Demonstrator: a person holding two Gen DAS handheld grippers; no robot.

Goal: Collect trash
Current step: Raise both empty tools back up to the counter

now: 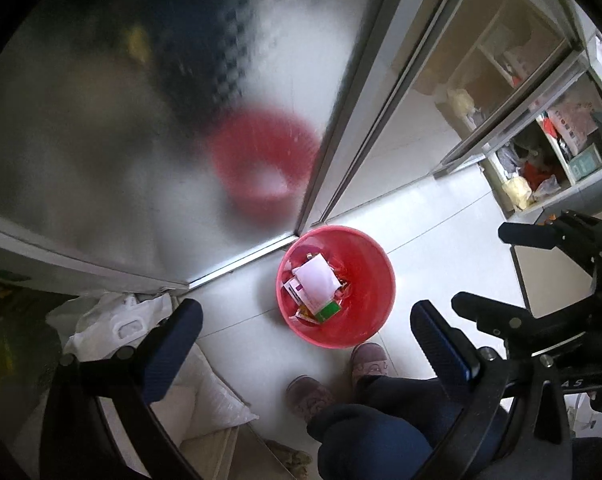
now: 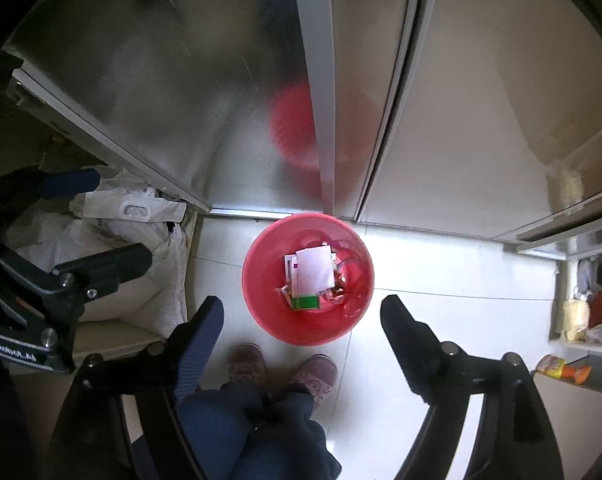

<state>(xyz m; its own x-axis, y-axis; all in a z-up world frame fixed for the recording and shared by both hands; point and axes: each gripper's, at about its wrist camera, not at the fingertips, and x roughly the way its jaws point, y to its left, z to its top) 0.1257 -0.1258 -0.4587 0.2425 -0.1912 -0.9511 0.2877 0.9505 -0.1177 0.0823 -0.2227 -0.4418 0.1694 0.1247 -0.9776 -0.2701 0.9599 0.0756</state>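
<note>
A red bin (image 1: 365, 280) stands on the white tile floor against a frosted sliding door; it also shows in the right wrist view (image 2: 261, 304). Inside lie a white paper (image 1: 316, 277), a green box (image 1: 327, 312) and wrappers; the same paper (image 2: 313, 270) and green box (image 2: 305, 302) show from the right. My left gripper (image 1: 307, 332) is open and empty, high above the bin. My right gripper (image 2: 303, 320) is open and empty, also above it. The right gripper (image 1: 489, 268) shows at the right of the left wrist view, and the left gripper (image 2: 109, 220) at the left of the right wrist view.
The person's feet (image 2: 285, 372) and legs stand just before the bin. White bags (image 2: 113, 220) lie at the left. A cluttered shelf unit (image 1: 541, 152) stands at the right. A small orange and yellow packet (image 2: 563, 368) lies on a ledge at the right.
</note>
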